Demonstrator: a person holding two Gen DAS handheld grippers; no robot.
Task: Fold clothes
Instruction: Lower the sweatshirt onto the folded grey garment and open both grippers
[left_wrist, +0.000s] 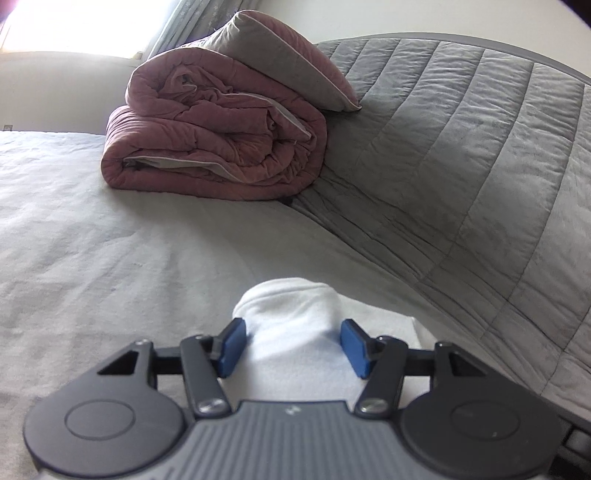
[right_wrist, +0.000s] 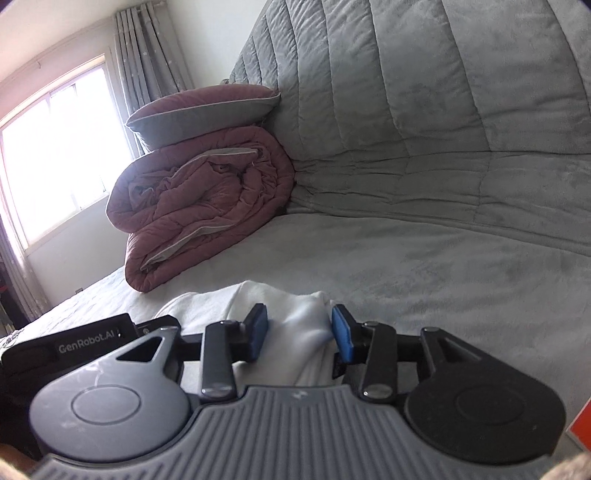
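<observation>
both grippers sat at a white garment (left_wrist: 295, 332) on the bed (left_wrist: 110, 258).

the left gripper (left_wrist: 293, 345) had its blue pads (left_wrist: 232, 347) against either side of a raised fold of the white cloth, apparently pinching it. the right gripper (right_wrist: 300, 334) straddled another bunched part of the garment (right_wrist: 295, 332), its right pad touching the fabric; whether the left pad pressed it could not be told. the garment lay on the pale bed sheet near the grey quilted cover (left_wrist: 461, 166). well behind it a rolled pink comforter (left_wrist: 214, 144) rested with a pillow (left_wrist: 284, 62) on top, beside a bright window (right_wrist: 48, 155).
</observation>
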